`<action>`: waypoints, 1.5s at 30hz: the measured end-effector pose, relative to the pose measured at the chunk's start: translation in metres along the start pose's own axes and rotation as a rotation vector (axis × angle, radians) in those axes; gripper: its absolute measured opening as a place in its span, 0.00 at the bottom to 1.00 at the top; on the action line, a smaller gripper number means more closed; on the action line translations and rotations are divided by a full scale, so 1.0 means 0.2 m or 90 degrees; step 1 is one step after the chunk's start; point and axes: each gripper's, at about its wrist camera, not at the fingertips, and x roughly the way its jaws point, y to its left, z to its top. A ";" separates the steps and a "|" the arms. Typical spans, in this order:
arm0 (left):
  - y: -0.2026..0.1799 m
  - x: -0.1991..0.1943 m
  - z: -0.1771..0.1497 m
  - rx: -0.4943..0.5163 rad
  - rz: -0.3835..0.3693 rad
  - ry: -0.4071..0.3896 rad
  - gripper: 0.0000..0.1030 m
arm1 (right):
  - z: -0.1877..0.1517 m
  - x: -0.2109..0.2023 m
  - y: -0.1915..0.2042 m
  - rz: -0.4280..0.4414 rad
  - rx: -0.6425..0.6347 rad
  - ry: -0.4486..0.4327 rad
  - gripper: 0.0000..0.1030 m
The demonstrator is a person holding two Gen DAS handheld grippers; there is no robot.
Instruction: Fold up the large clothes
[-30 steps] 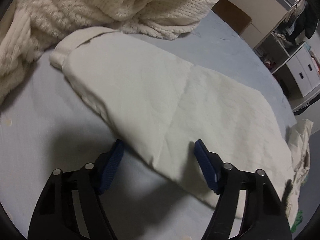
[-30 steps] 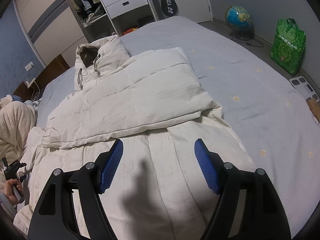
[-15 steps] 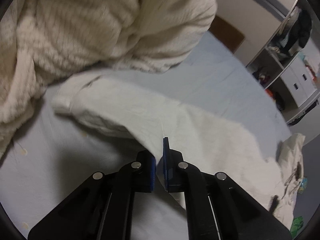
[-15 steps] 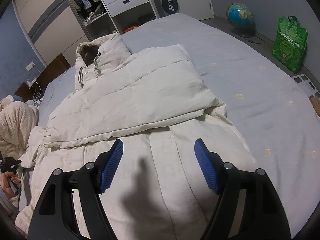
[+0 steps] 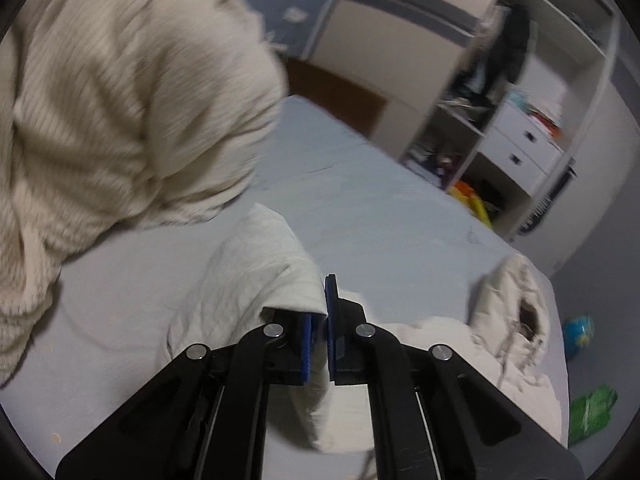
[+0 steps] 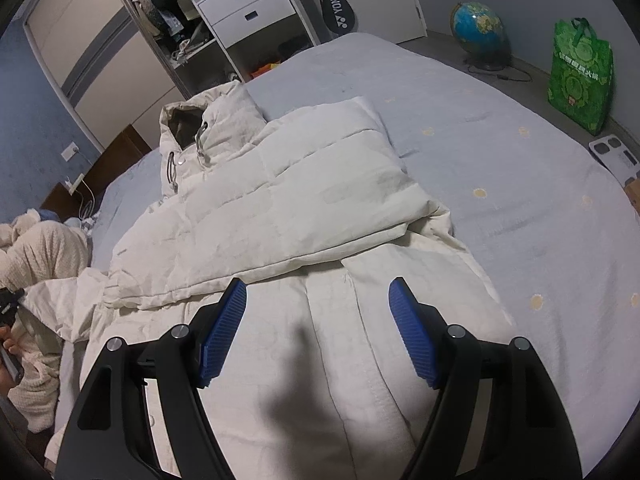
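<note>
Left gripper [image 5: 325, 320] pinches the sleeve [image 5: 256, 264] to fold it over the jacket [image 6: 280, 200]; right gripper [image 6: 318, 332], jaws spread, hovers mid-bed.

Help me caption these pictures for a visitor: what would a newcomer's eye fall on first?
The big cream puffer jacket spread across the grey-blue bed, one sleeve folded over its chest, hood toward the wardrobe. Next, the left gripper, shut on the other sleeve and holding it above the sheet. The right gripper hangs open over the jacket's lower half.
</note>
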 end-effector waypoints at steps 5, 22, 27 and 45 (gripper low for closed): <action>-0.28 -0.07 -0.02 0.066 -0.033 -0.010 0.05 | 0.00 -0.02 -0.03 0.012 0.021 -0.006 0.68; -0.98 -0.07 -0.38 0.166 -0.162 0.036 0.05 | 0.00 -0.06 -0.07 0.041 0.050 -0.015 0.68; -1.19 0.02 -0.56 0.214 -0.183 0.067 0.05 | 0.01 -0.06 -0.08 0.046 0.054 -0.016 0.68; -1.46 0.40 -1.24 0.321 -0.182 0.255 0.22 | 0.01 -0.02 -0.08 0.050 0.058 0.002 0.68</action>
